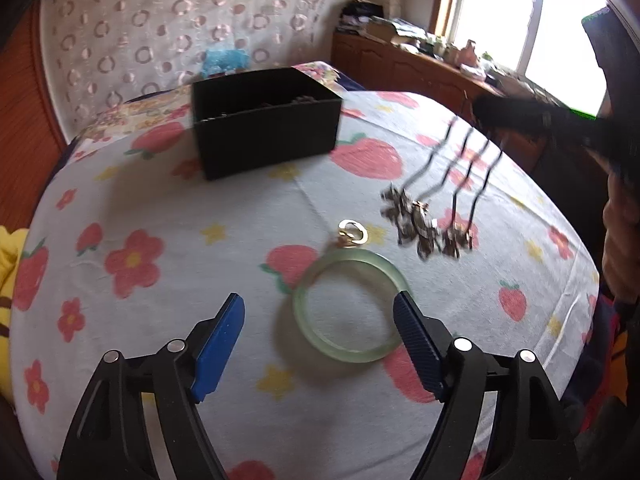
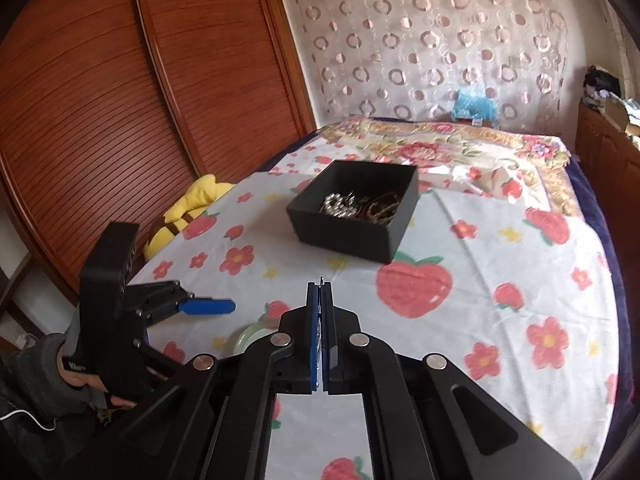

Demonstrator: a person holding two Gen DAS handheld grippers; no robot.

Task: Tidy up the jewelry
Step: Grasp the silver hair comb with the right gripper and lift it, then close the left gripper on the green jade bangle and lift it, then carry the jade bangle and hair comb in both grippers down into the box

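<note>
Necklace (image 1: 428, 220): pinched between the closed pads of the right gripper (image 2: 320, 292), dangled above the sheet, blurred.
Box (image 2: 352, 236): placed far and slightly right of those tongs, jewelry already inside.
Bangle (image 1: 350, 306): laid flat, just right of centre between the wide-open, empty left gripper (image 1: 318, 306).

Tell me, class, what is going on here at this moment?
A person is sorting jewelry on a bed with tongs in each hand. The right tongs are shut on a necklace, which dangles above the sheet. The left tongs are open beside the green bangle. The black box already holds some jewelry.
</note>
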